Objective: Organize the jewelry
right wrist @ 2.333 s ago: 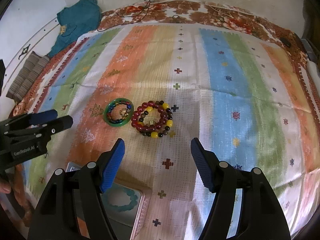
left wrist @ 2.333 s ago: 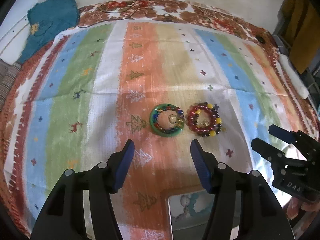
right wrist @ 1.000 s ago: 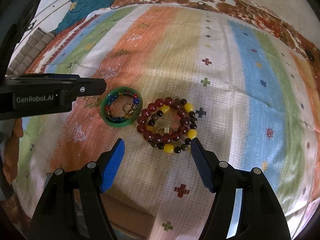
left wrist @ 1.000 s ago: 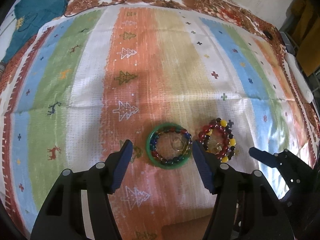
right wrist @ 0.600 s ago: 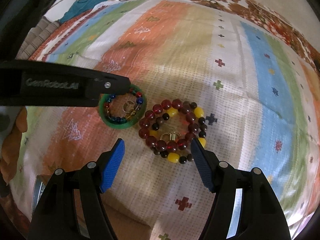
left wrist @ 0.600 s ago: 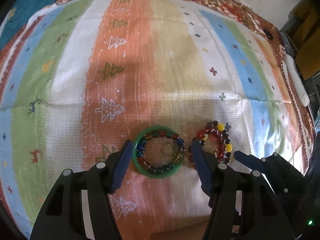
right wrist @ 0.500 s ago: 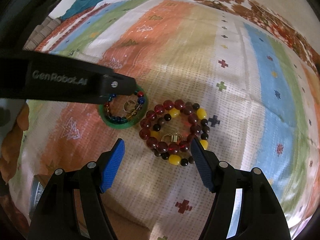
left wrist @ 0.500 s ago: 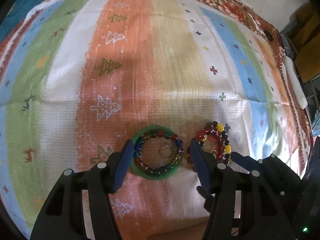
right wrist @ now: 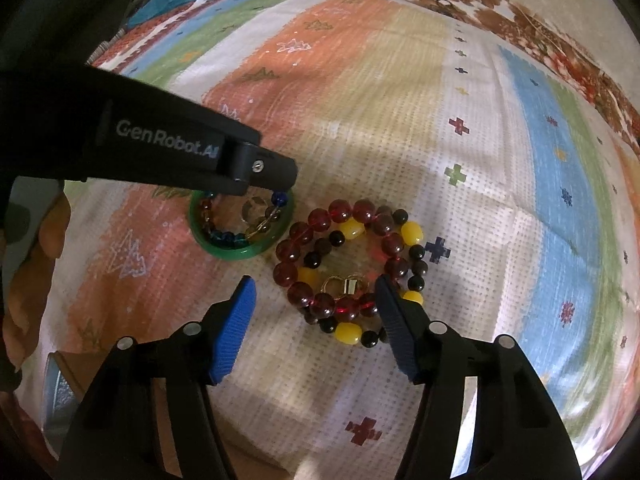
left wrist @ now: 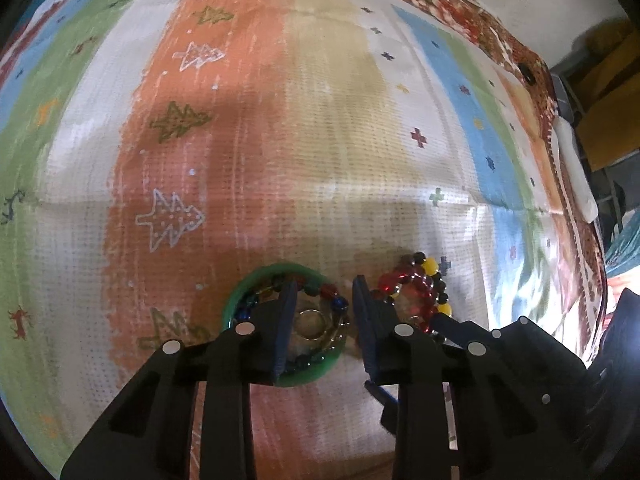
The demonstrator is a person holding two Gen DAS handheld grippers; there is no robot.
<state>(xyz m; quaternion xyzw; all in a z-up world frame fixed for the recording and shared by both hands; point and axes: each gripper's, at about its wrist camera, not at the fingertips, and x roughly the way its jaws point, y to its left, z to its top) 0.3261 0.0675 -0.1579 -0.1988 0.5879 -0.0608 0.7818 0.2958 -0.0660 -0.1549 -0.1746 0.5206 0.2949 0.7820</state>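
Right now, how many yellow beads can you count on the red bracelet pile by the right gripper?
5 in the right wrist view: two at the far side, one left, one right, one nearest. The right gripper finger may hide more.

I see a green bangle (right wrist: pixel 224 249) on the orange-striped, tree-patterned bedspread (right wrist: pixel 360 92). Beside the bangle, my view shows dark-red, yellow and black beads (right wrist: pixel 348 264).

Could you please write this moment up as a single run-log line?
left gripper: part closed over green bangle, grip unclear | right gripper: open over red bead bracelet | both on striped cloth
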